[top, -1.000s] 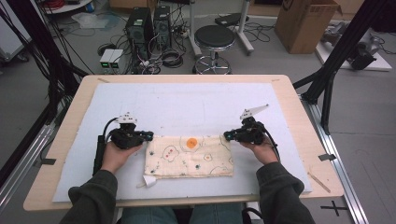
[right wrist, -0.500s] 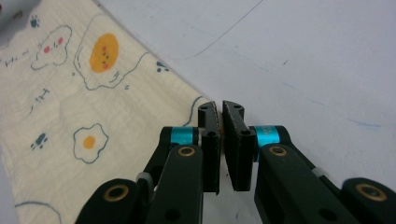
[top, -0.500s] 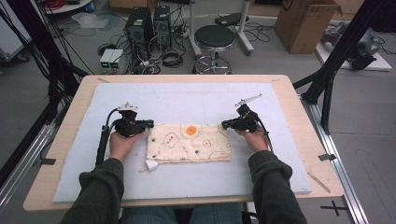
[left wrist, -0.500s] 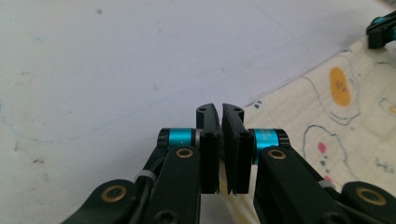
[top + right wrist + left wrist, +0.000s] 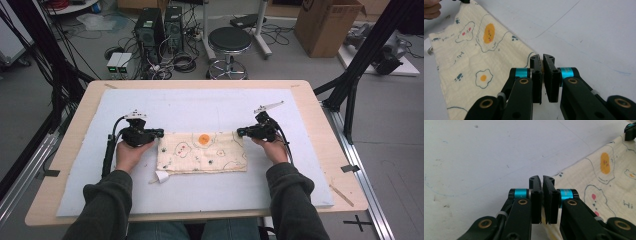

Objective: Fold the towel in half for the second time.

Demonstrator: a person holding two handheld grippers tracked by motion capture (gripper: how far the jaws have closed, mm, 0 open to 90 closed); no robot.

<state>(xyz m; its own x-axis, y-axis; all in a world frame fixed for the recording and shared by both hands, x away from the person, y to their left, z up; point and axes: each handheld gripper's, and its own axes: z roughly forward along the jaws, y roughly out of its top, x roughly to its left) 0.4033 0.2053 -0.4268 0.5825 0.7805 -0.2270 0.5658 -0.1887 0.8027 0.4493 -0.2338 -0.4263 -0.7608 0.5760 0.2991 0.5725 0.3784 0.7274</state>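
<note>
A cream cloth (image 5: 202, 151) printed with fried eggs and paw marks lies flat in the middle of the white mat, with a small white tag (image 5: 161, 176) at its near left corner. My left gripper (image 5: 159, 133) is shut on the cloth's far left corner. In the left gripper view the jaws (image 5: 542, 182) are pressed together with the cloth's (image 5: 604, 177) edge running in between them. My right gripper (image 5: 240, 132) is shut on the far right corner; a sliver of cloth (image 5: 481, 52) shows between its closed jaws (image 5: 542, 61).
The white mat (image 5: 200, 107) covers most of the wooden table (image 5: 320, 125). A thin wooden stick (image 5: 341, 195) lies near the table's front right edge. Beyond the far edge stand a stool (image 5: 229, 40), computer cases (image 5: 160, 25) and a cardboard box (image 5: 327, 22).
Both grippers carried the cloth away from the person over the first half second, and it now lies flatter. Since then almost nothing has moved.
</note>
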